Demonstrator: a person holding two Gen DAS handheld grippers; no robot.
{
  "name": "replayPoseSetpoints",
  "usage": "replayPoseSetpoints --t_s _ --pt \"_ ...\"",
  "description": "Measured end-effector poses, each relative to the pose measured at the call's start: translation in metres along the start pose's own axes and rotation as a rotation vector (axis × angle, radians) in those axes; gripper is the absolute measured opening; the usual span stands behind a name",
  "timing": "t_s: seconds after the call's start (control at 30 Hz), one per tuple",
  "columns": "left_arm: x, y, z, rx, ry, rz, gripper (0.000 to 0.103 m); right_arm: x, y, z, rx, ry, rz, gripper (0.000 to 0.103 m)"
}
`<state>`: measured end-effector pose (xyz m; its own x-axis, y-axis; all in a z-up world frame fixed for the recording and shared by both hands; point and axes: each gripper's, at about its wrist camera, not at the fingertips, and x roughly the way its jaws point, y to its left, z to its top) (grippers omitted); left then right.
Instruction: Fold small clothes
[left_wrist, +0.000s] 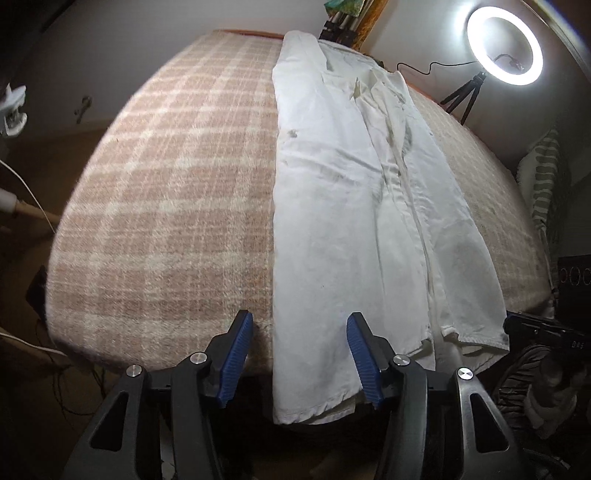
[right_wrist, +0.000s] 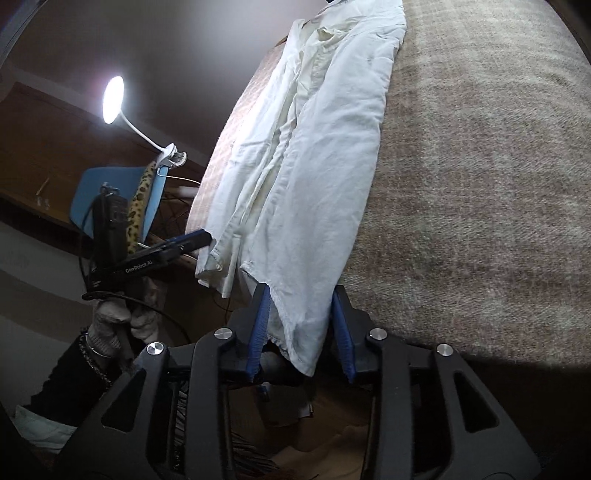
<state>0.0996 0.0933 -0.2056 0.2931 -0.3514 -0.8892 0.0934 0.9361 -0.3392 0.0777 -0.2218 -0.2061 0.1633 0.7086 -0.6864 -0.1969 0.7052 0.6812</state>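
Two tools sit at the near hem of a white garment (left_wrist: 332, 221), laid lengthwise w/ sides folded in, hem hanging off the edge. Left tool (left_wrist: 299, 354) spread, left hem corner between pads, not pinched. Right tool (right_wrist: 301, 328) half-spread round right corner, prob. set to lift. Plaid blanket (left_wrist: 166, 184) covers the surface; ring light (left_wrist: 504, 46) behind, room dim.
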Motion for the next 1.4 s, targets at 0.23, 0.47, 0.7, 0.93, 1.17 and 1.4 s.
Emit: replayPoseSetpoints --t_s 0.23,0.47,0.7,0.93,1.17,1.4 --pt "-0.004 0.009 -0.011 -0.045 0.018 -0.091 0.037 0.022 -0.005 -0.002 0.029 0.052 0.077 0.036" --pt "-0.009 0.016 -0.020 -0.089 0.036 -0.128 0.020 0.023 -0.018 -0.002 0.056 0.071 0.100 0.013" --pt "-0.028 -0.001 -0.015 -0.058 -0.022 -0.160 0.003 0.022 -0.024 -0.001 0.092 0.069 0.134 0.010" --pt "-0.048 -0.014 0.004 -0.056 -0.086 -0.200 0.002 0.006 -0.022 0.012 0.118 0.022 0.230 0.009" --pt "-0.057 -0.022 0.046 -0.051 -0.134 -0.213 0.002 -0.015 -0.016 0.046 0.144 -0.078 0.298 0.009" --pt "-0.051 -0.024 0.108 -0.054 -0.224 -0.154 0.002 -0.020 -0.019 0.100 0.168 -0.166 0.269 0.009"
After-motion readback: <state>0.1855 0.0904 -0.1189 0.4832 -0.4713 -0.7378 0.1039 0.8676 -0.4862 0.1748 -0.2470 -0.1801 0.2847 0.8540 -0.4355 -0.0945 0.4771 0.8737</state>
